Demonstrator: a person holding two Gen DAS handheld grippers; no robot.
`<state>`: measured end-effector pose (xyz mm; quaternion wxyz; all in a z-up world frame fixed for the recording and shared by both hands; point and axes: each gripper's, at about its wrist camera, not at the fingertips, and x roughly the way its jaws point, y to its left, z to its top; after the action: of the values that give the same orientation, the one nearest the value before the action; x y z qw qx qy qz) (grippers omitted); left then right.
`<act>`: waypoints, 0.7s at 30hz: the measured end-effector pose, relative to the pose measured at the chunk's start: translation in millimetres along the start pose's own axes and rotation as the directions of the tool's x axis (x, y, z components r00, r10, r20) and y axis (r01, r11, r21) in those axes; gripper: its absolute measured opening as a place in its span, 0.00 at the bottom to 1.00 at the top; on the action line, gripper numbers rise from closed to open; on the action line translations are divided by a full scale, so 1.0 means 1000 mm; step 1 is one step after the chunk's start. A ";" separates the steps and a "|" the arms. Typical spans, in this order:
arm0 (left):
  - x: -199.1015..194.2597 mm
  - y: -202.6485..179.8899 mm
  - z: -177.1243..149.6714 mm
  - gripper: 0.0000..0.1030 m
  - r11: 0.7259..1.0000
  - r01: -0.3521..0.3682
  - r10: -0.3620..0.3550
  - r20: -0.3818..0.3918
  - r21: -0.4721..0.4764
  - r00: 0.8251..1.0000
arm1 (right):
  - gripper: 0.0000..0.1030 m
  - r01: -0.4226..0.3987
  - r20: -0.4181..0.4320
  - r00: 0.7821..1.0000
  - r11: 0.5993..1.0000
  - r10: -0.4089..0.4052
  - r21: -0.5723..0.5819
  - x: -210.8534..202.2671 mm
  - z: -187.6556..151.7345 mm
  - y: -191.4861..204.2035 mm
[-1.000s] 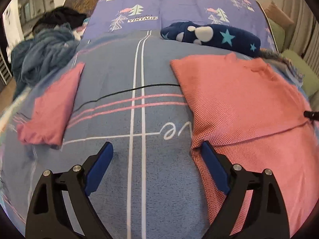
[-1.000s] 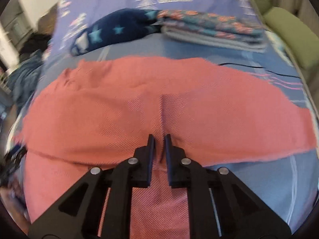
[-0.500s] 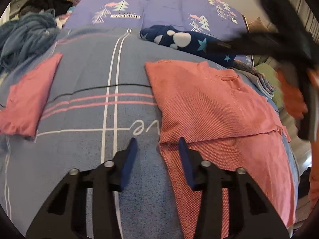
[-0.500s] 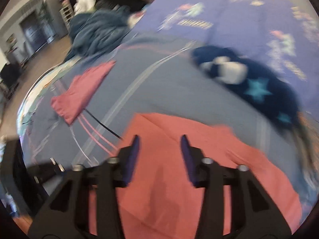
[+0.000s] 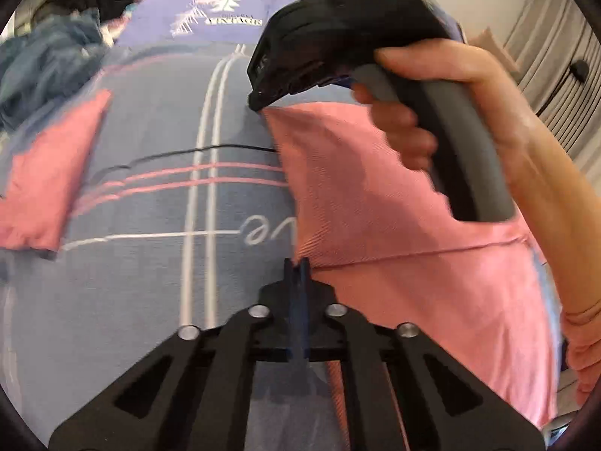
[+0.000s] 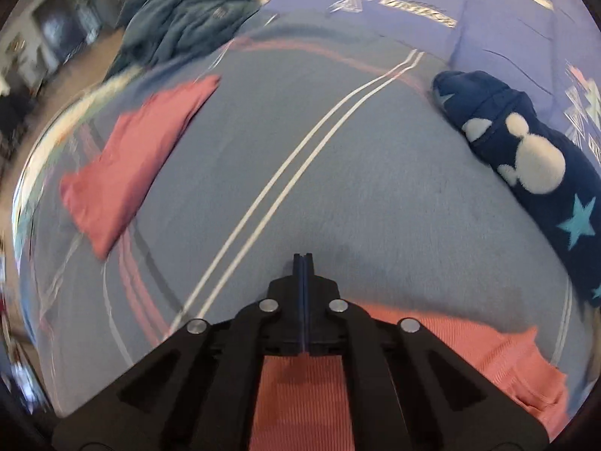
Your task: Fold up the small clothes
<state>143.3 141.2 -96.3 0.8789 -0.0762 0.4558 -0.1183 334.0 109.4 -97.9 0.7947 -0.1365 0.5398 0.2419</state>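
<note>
Both tools, earlier parted, now pinched on 1 pink garment [image 5: 375, 203]: left tool [image 5: 296, 263], right tool [image 6: 302, 257].

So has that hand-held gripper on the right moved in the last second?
Yes. The right hand-held gripper has swung across to the far left corner of the pink shirt, near the bedspread's white stripes.
</note>
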 end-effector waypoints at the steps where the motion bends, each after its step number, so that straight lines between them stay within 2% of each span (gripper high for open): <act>1: -0.001 0.000 -0.001 0.00 0.998 -0.060 0.060 0.007 0.008 0.998 | 0.00 -0.009 0.015 1.000 1.000 0.009 0.016 0.005 0.002 -0.003; 2: 0.000 0.003 -0.001 0.00 0.997 -0.076 0.076 0.002 0.006 0.997 | 0.00 -0.019 0.028 0.999 1.000 0.018 0.023 0.004 0.002 -0.004; 4: -0.004 0.011 0.000 0.00 0.999 -0.042 0.042 0.004 -0.028 0.999 | 0.01 -0.031 0.046 0.999 0.997 0.028 0.069 -0.004 0.001 -0.012; 7: -0.017 0.014 0.003 0.00 0.999 -0.016 0.020 0.073 -0.046 0.997 | 0.02 -0.044 0.126 0.992 0.995 0.033 0.092 -0.042 -0.013 -0.026; 9: -0.026 0.013 0.005 0.00 0.996 0.061 -0.053 0.130 -0.061 0.990 | 0.04 -0.038 0.164 0.986 0.997 0.026 0.073 -0.072 -0.036 -0.039; 10: -0.030 0.009 0.006 0.00 0.990 0.126 -0.116 0.154 -0.055 0.981 | 0.06 -0.049 0.168 0.985 0.996 0.037 0.070 -0.082 -0.049 -0.042; 12: -0.026 -0.001 0.007 0.02 0.980 0.196 -0.187 0.150 -0.043 0.971 | 0.06 -0.091 0.162 0.984 0.993 0.077 0.082 -0.097 -0.082 -0.052; 13: -0.021 -0.005 0.007 0.02 0.977 0.208 -0.201 0.136 -0.040 0.970 | 0.08 -0.109 0.146 0.985 0.988 0.093 0.105 -0.100 -0.106 -0.060; 14: -0.012 -0.009 0.006 0.03 0.980 0.194 -0.190 0.104 -0.037 0.976 | 0.15 -0.102 0.125 0.989 0.985 0.085 0.140 -0.099 -0.128 -0.068; 15: -0.001 -0.011 0.005 0.03 0.989 0.147 -0.145 0.058 -0.032 0.988 | 0.19 -0.057 0.085 0.996 0.980 0.041 0.191 -0.092 -0.151 -0.077; 16: 0.016 -0.013 0.002 0.03 0.998 0.063 -0.063 -0.001 -0.027 0.998 | 0.22 -0.003 0.038 0.999 0.969 -0.007 0.247 -0.087 -0.172 -0.087; 17: 0.020 -0.012 0.001 0.03 0.998 0.062 -0.062 0.004 -0.029 0.998 | 0.19 -0.016 0.047 0.999 0.956 0.002 0.292 -0.089 -0.187 -0.095; 18: 0.016 -0.010 0.004 0.03 0.996 0.077 -0.077 0.013 -0.040 0.997 | 0.19 -0.081 0.110 0.993 0.930 0.044 0.358 -0.101 -0.211 -0.109; 19: 0.013 -0.007 0.004 0.03 0.994 0.097 -0.096 0.028 -0.054 0.995 | 0.21 -0.098 0.133 0.990 0.914 0.048 0.395 -0.111 -0.225 -0.117; 21: 0.012 -0.004 0.006 0.03 0.992 0.108 -0.106 0.030 -0.071 0.994 | 0.32 -0.122 0.227 0.974 0.865 0.010 0.486 -0.144 -0.264 -0.141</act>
<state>154.4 134.6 -101.7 0.8738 -0.1337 0.4437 -0.1475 156.8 -169.5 -71.1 0.8483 0.1184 0.4980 0.1355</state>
